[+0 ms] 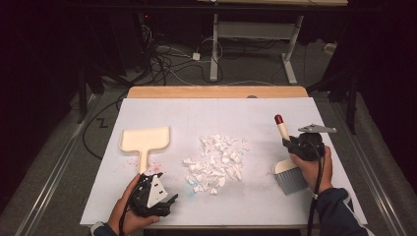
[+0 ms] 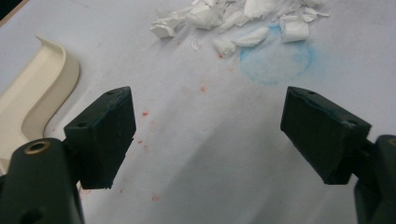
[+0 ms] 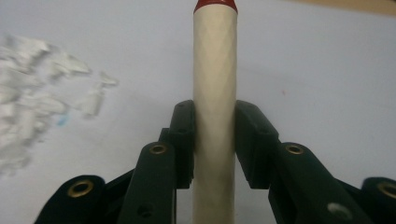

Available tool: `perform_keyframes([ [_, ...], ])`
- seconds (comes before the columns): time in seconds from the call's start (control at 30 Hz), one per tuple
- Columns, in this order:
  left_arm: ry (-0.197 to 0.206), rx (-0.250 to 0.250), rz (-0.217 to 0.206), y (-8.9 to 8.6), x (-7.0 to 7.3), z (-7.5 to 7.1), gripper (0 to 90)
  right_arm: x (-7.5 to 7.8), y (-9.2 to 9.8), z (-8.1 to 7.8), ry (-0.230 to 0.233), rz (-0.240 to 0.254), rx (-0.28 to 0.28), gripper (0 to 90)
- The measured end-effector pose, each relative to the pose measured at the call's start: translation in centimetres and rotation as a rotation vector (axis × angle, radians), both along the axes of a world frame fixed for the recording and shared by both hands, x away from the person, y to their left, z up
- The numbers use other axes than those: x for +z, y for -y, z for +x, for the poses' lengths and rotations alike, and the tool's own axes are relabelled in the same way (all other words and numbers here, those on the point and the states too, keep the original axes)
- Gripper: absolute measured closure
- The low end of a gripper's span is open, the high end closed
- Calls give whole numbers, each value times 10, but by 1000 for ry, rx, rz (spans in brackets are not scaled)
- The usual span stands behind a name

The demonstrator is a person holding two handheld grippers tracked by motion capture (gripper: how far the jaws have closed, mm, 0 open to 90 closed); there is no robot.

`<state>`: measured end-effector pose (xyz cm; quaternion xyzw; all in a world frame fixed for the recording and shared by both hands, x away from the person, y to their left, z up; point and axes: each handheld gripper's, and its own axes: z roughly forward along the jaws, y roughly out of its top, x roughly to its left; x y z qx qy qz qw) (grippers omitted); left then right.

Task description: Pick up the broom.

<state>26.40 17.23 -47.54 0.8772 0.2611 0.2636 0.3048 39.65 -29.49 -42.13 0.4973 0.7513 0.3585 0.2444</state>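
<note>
- A cream dustpan (image 1: 145, 140) is seen lying flat on the left part of the white-covered bench (image 1: 255, 110), its pan toward the far side and its handle pointing near; faint red specks are scattered on the sheet around the handle.
- The left gripper (image 1: 145, 176) is held low at the near left edge, just beside the near end of the dustpan handle. In the left gripper view its fingers (image 2: 100, 135) are seen spread wide apart with nothing between them, only bare sheet below; no contact with the dustpan can be made out.
- A heap of torn white paper scraps (image 1: 216, 160) is spread over the middle of the bench, between the dustpan and the brush and apart from both. A pale blue ring-shaped smudge (image 2: 275, 60) is marked on the sheet at the near edge of the heap.
- No object is found in the open strip between the left gripper and the scraps.
- A hand brush (image 1: 287, 169) with a cream handle, a red cap at the far end and grey bristles toward the near side is located at the right of the bench, well clear of the scraps.
- The right gripper (image 1: 295, 145) is clamped on the brush handle; in the right gripper view the fingers (image 3: 183, 135) are pressed against both sides of the cream shaft.
- Beyond the far edge, cables and bench legs are visible on the floor.
- No brand, label or writing can be read anywhere.
</note>
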Motion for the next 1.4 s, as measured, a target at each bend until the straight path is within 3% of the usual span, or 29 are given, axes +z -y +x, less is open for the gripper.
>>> perform_keyframes([
  [0.07,4,3,2,0,1,0,169,11,2,-10,47,33,15,711],
  [0.1,3,6,-4,0,1,0,169,11,2,-10,47,33,15,711],
  [0.17,1,6,-29,1,3,0,169,30,2,-27,116,70,46,710],
  [0.23,2,2,-62,5,8,0,169,36,1,-31,135,76,60,711],
  [0.3,9,-15,-122,15,17,3,168,50,-5,-44,198,86,77,711],
  [0.33,21,-31,-143,23,23,4,168,50,-5,-44,198,86,77,711],
  [0.37,35,-73,-197,42,34,9,168,55,-11,-50,227,92,90,711],
  [0.4,35,-73,-197,42,34,9,168,55,-11,-50,227,92,90,711],
  [0.43,44,-115,-241,67,46,15,168,59,-18,-54,251,88,108,712],
  [0.47,44,-115,-241,67,46,15,168,59,-18,-54,251,88,108,712],
  [0.5,56,-165,-269,95,56,21,168,62,-24,-56,256,81,129,712],
  [0.6,84,-227,-277,134,65,29,168,66,-34,-61,268,84,167,712],
  [0.67,92,-229,-272,154,66,35,168,68,-41,-66,280,86,180,712],
  [0.7,92,-229,-272,154,66,35,171,68,-44,-68,280,75,197,712],
  [0.77,66,-207,-308,174,63,45,181,70,-50,-74,290,77,218,712],
  [0.9,27,-187,-311,186,54,51,217,75,-62,-87,307,59,261,712],
  [1.0,22,-192,-313,188,53,51,288,79,-69,-98,317,60,298,712],
  [1.03,11,-220,-333,186,53,51,322,81,-72,-102,323,59,309,711],
  [1.07,11,-220,-333,186,53,51,389,82,-74,-106,336,62,316,711],
  [1.13,-6,-256,-362,179,55,49,454,85,-78,-111,338,57,339,711],
  [1.2,4,-267,-368,173,57,47,594,88,-82,-117,354,54,343,711],
  [1.27,10,-277,-377,165,60,46,631,90,-83,-120,351,62,359,710],
  [1.33,-18,-313,-376,156,62,45,646,90,-83,-121,346,80,385,709],
  [1.4,-41,-317,-370,149,63,43,647,89,-83,-120,334,92,422,710],
])
